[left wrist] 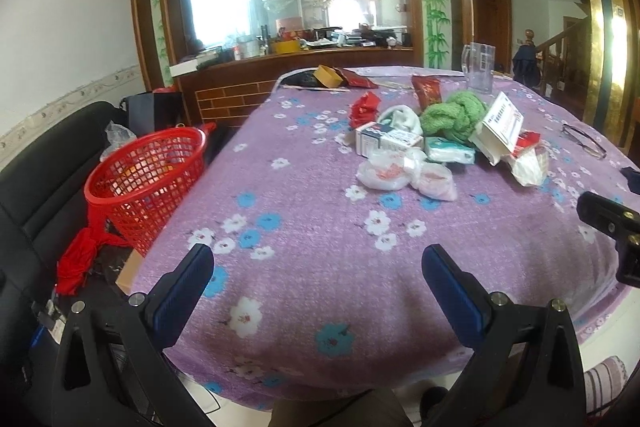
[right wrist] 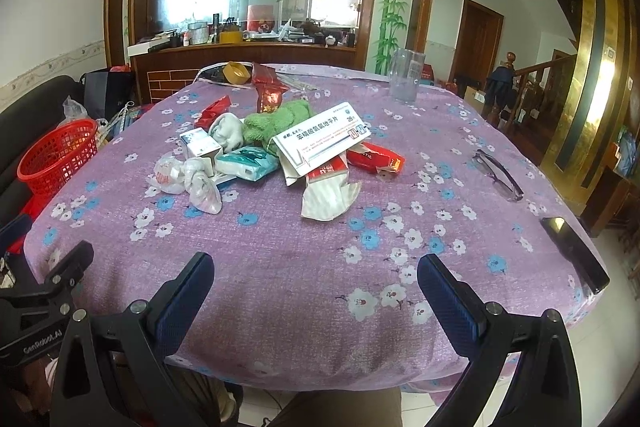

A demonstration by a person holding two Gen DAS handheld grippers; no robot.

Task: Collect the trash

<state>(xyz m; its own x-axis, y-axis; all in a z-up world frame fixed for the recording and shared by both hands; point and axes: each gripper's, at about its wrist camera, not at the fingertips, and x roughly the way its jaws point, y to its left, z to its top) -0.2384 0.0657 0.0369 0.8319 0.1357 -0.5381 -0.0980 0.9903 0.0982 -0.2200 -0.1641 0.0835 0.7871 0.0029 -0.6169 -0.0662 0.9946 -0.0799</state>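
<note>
A pile of trash lies mid-table on the purple flowered cloth (left wrist: 320, 227): crumpled white plastic bags (left wrist: 404, 173) (right wrist: 188, 179), white medicine boxes (left wrist: 500, 125) (right wrist: 320, 143), a teal tissue pack (right wrist: 248, 163), red wrappers (left wrist: 364, 109) (right wrist: 374, 157) and a green towel (left wrist: 452, 115) (right wrist: 280, 119). A red mesh basket (left wrist: 144, 183) (right wrist: 56, 159) stands off the table's left edge. My left gripper (left wrist: 318, 267) is open and empty over the near table edge. My right gripper (right wrist: 316, 271) is open and empty, short of the pile.
A clear plastic jug (left wrist: 478, 67) (right wrist: 406, 75) stands at the far side. Glasses (right wrist: 498, 175) and a black phone (right wrist: 574, 253) lie on the right. A black seat (left wrist: 44, 187) is left of the table. A wooden cabinet (right wrist: 240, 55) stands behind.
</note>
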